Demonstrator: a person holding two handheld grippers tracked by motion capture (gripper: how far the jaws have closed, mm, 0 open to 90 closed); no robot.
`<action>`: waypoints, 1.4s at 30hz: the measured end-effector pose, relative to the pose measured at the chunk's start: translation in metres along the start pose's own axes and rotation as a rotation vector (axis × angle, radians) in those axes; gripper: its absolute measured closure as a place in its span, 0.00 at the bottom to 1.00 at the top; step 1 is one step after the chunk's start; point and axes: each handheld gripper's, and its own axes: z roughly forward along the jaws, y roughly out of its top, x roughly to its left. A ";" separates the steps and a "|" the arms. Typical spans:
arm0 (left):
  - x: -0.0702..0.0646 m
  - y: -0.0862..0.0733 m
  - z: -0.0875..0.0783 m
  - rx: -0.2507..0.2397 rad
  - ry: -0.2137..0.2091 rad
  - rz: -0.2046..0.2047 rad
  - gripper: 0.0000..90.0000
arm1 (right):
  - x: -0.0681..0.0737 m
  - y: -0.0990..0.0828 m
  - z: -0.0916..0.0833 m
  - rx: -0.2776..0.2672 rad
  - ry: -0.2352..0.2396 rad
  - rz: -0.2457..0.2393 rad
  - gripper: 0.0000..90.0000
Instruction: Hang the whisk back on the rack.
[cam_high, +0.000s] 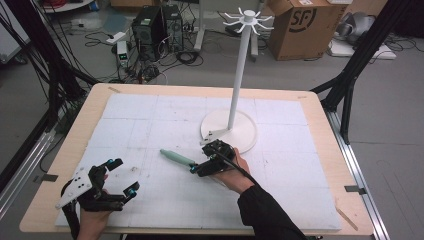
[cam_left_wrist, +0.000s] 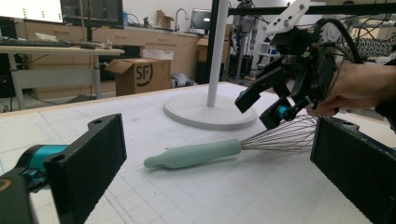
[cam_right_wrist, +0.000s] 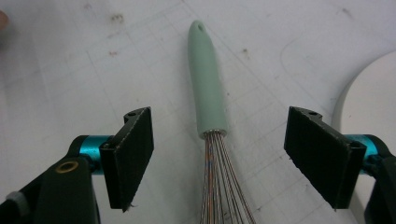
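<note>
Even, diffuse overhead light is brightening the white desk, casting only faint shadows. The close fingers are blurring softly, and the background is looking slightly hazy.

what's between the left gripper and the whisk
Nothing: in the high view only bare white mat lies between the left gripper and the whisk; the left gripper view shows the same.

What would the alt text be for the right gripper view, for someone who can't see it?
A whisk lies on a white table, its pale green handle pointing away and its wires running toward the camera between the right gripper's two black jaws, which stand open on either side without touching it. A white stand base curves in at right.
</note>
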 end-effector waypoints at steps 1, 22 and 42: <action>0.000 0.000 0.000 0.001 0.003 -0.004 0.04 | 0.000 0.000 0.000 0.000 0.000 0.000 0.26; -0.001 0.001 -0.007 -0.016 0.009 -0.005 0.04 | 0.009 0.039 0.045 0.320 0.022 -0.068 0.43; -0.001 0.002 -0.008 -0.020 0.006 -0.006 0.04 | 0.002 0.042 0.068 0.425 0.082 0.006 0.55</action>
